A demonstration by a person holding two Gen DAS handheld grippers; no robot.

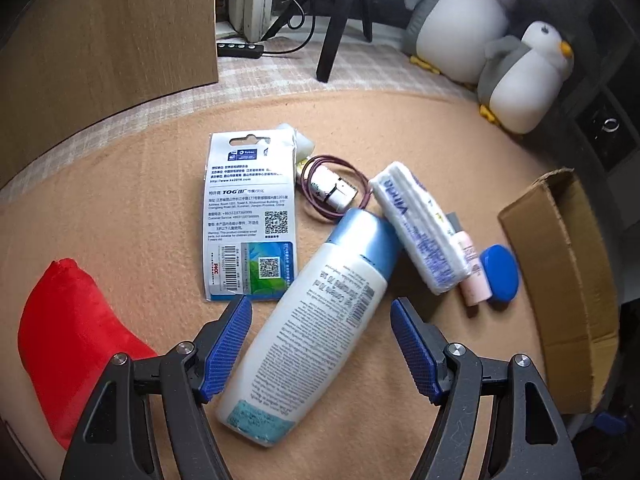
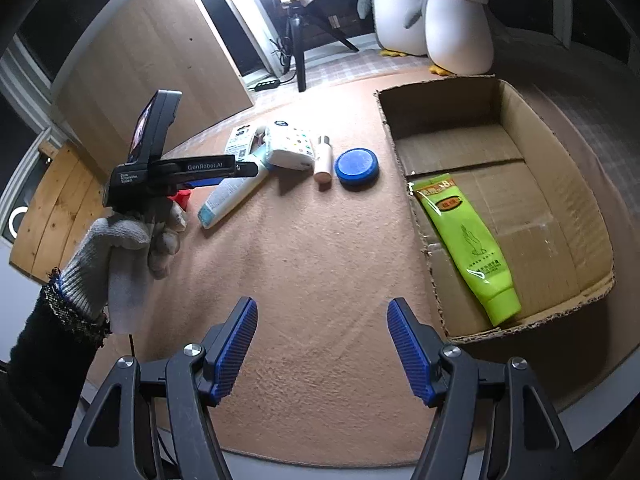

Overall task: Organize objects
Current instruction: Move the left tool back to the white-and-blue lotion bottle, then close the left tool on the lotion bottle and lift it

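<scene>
a: fig. 1, progress. one item, the green tube (image 2: 466, 246), lies flat in the cardboard box (image 2: 560, 184); by my reading the sorting is barely begun.

b: what remains outside?

a: the white bottle (image 1: 316, 332), the carded package (image 1: 250, 216), the tissue pack (image 1: 420, 228), the small pink tube (image 1: 474, 276), the blue round tin (image 1: 500, 274) and a coiled cord (image 1: 334, 192), all clustered on the mat left of the box.

b: and the claws?

a: the left gripper (image 1: 321, 344) is spread wide and straddles the white bottle without pinching it (probably the next pick). the right gripper (image 2: 322, 348) is also spread, holding nothing, over bare mat near the box.

b: surroundings?

a: a tan felt-like mat (image 2: 304, 272) over a checked cloth; two plush penguins (image 1: 492, 36) and a tripod (image 1: 340, 28) at the back, a red cloth (image 1: 68, 336) at the near left.
</scene>
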